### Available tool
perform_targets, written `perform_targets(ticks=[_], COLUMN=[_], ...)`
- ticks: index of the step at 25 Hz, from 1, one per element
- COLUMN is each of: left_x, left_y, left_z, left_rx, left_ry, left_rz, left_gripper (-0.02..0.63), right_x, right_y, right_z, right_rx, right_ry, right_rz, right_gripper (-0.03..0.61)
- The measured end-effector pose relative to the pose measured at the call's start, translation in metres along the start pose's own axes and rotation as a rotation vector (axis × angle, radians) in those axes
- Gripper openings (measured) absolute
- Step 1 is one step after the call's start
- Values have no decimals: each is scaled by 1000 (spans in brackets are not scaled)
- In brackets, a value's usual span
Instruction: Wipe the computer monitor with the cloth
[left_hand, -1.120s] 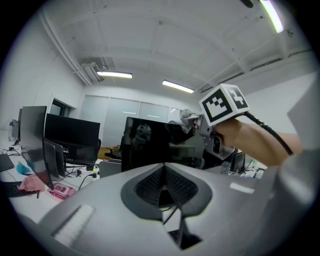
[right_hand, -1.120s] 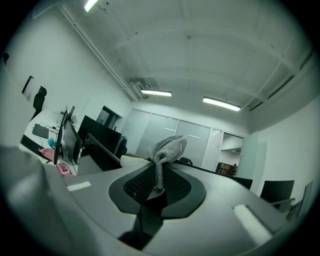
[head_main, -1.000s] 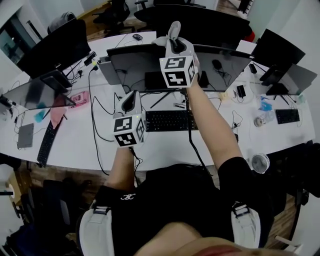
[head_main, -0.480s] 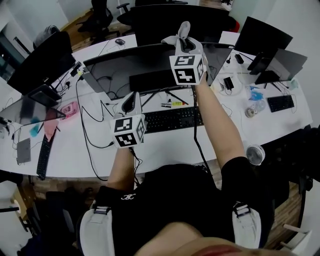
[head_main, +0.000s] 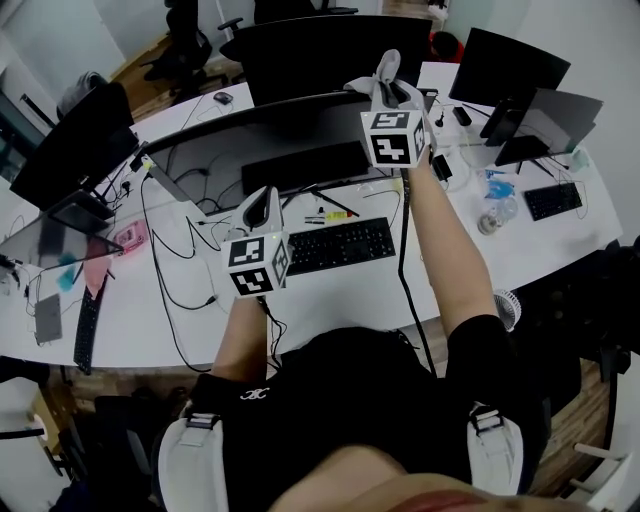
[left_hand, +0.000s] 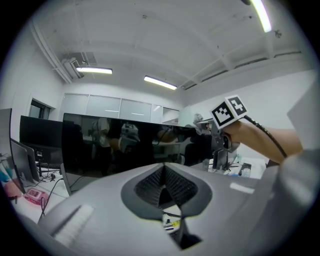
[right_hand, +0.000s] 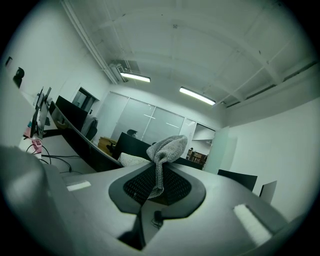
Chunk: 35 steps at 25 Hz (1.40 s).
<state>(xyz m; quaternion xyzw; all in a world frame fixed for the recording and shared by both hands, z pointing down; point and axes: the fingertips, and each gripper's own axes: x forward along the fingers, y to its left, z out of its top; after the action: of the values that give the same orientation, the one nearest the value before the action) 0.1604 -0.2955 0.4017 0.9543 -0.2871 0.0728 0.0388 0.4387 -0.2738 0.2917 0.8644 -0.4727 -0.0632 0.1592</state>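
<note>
2 grippers, 1 cloth, 1 monitor: my hazard list for this moment.

Item 1, right gripper (head_main: 388, 88). Raised at the upper right corner of the monitor (head_main: 280, 125). Its jaws are pinched on the cloth (right_hand: 167, 146), with a thin neck of fabric between them and a bunched grey knot standing above the tips. I cannot tell whether the fabric touches the screen.

Item 2, left gripper (head_main: 263, 203). Held low over the tabletop (head_main: 330, 290), facing the dark screen. Its jaws are pressed together with nothing between them. It braces nothing.

Item 3, risks as I judge them:
- Slip. Only a narrow strip of the cloth is clamped. Drag across the glass could pull it out of the jaws and drop it behind the monitor.
- Hard contact. The cloth is a small knot, not a flat pad. If I angle the right gripper badly, a bare jaw tip meets the screen first and may scratch it.
- Tipping. I am working at a top corner of a wide curved panel. A firm push there could swing or rock it on its stand, and nothing steadies it.
- Snag. The cable (head_main: 404, 250) hanging from the right gripper runs down beside the keyboard (head_main: 340, 245) and near the pens (head_main: 332, 213). A long sweep to the left could drag it across both.
- Poor view. The right gripper view shows the monitor only edge-on, so I would be judging contact largely from above.
</note>
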Motion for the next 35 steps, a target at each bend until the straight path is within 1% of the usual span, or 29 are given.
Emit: perform_targets(ticks=[3,9,14,17,20,23,27,35], left_x=[7,16,23,26,29,31,33,34], left_y=[-10,-24,-32,-38,-41,-45,-51,-62], left_z=[2,8,6,5,6,7,6,4], left_rx=[14,31,39,41,45,49,57,71], left_ry=[4,-4,7,11,11,12,20,31], left_rz=[-1,2,8,9,11,13,14,26], left_gripper=[52,52,52,52,52,52,52,52], right_x=[2,2,1,-3,-7,-7,-5,0], right_y=[-18,-54,-88,-105,-117,-126,-133,-117], right_z=[-6,-21,-33,-37,-41,-46,-66,-99], right_rx=[3,-31,-4,14,54,73,97,97], right_ry=[8,23,21,0,-18,-20,22,60], right_rz=[-10,-66,-88,-75,-72,-78,-67,15], right_gripper=[31,31,31,31,31,31,31,31])
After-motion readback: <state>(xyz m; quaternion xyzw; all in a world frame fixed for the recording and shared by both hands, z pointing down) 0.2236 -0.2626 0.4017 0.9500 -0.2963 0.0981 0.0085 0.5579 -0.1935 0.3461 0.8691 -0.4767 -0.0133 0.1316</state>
